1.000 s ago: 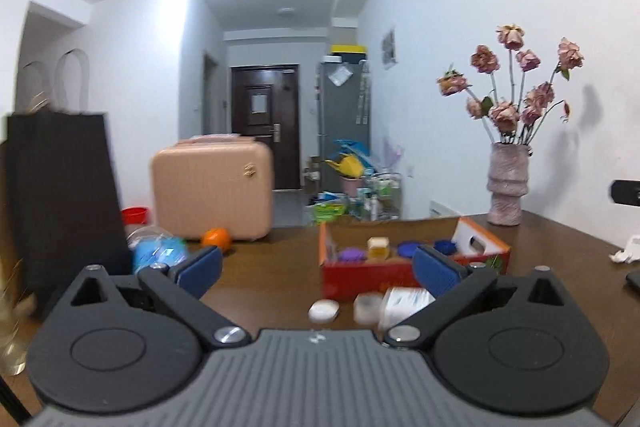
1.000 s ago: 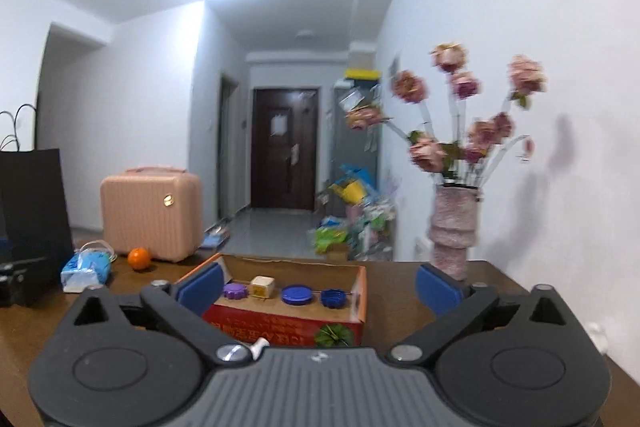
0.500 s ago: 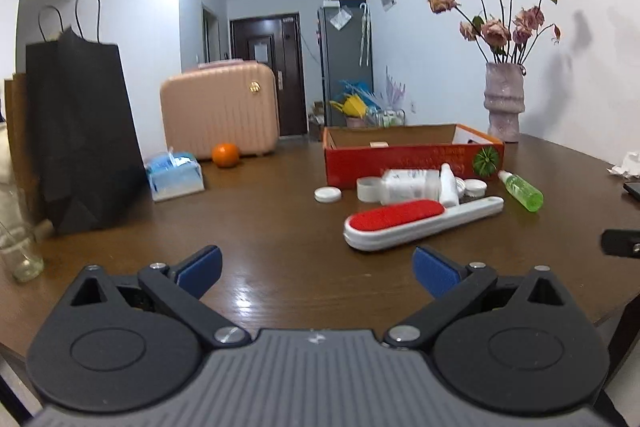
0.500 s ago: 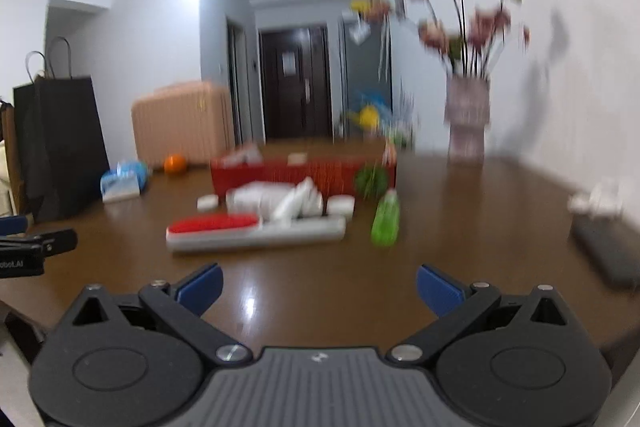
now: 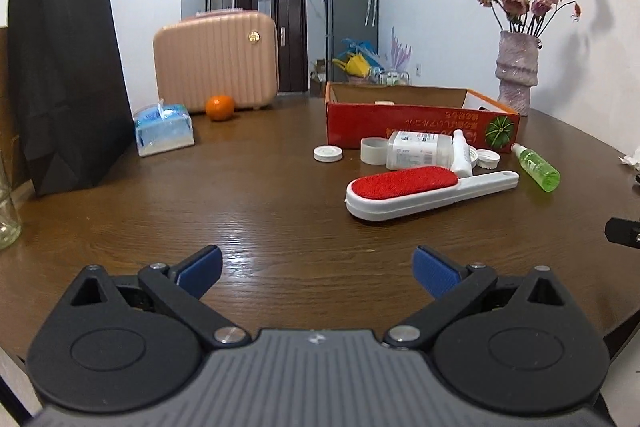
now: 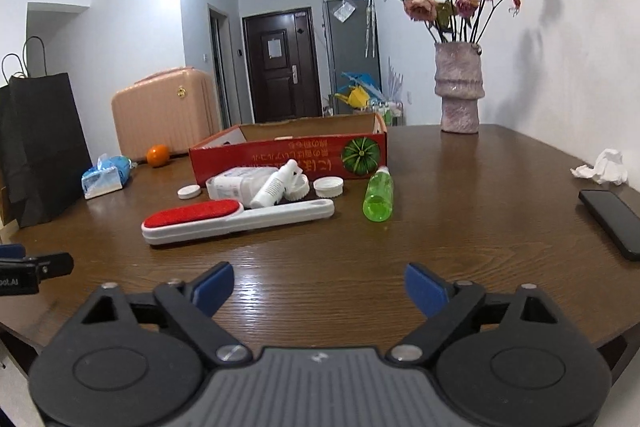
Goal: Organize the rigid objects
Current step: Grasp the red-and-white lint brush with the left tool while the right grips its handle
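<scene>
Inside red box (image 5: 420, 121), contents mostly hidden, maybe small block

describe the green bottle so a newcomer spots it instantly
Find the long red cardboard box on the brown wooden table. Just in front of its watermelon-printed corner lies a small clear green plastic spray bottle on its side. It is the only green item; the neighbouring bottles and caps are white.

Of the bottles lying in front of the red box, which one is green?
The green spray bottle, lying on its side at the right end of the cluster, apart from the others. The large white bottle and the slim white bottle leaning on it are both white.
</scene>
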`<state>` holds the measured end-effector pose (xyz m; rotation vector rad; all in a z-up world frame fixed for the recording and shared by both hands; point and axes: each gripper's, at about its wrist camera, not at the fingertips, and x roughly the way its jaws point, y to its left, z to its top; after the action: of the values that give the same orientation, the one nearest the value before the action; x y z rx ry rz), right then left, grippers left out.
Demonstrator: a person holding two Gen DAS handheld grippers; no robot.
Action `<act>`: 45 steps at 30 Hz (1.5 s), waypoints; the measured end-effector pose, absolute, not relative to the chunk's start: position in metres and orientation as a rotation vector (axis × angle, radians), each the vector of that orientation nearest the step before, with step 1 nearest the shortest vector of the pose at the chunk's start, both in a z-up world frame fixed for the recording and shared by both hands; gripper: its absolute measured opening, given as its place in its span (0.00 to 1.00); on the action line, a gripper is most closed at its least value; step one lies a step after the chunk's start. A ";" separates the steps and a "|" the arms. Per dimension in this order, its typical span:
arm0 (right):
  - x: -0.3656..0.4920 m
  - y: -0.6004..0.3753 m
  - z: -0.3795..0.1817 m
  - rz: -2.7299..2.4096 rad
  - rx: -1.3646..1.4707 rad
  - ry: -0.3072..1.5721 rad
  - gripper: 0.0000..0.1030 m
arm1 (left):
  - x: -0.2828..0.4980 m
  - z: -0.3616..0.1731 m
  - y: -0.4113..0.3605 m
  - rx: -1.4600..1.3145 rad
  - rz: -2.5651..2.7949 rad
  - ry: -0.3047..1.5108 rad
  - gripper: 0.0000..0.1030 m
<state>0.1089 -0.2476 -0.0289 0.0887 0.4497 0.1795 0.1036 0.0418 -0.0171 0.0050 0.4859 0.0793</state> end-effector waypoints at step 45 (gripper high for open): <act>0.246 -0.274 -0.052 0.324 0.327 0.754 0.15 | 0.213 -0.029 0.079 -0.500 -0.146 0.753 0.41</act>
<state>0.2457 -0.2738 -0.0516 0.3274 0.7542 0.3242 0.2135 0.0789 -0.0292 -0.4998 0.7533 -0.1459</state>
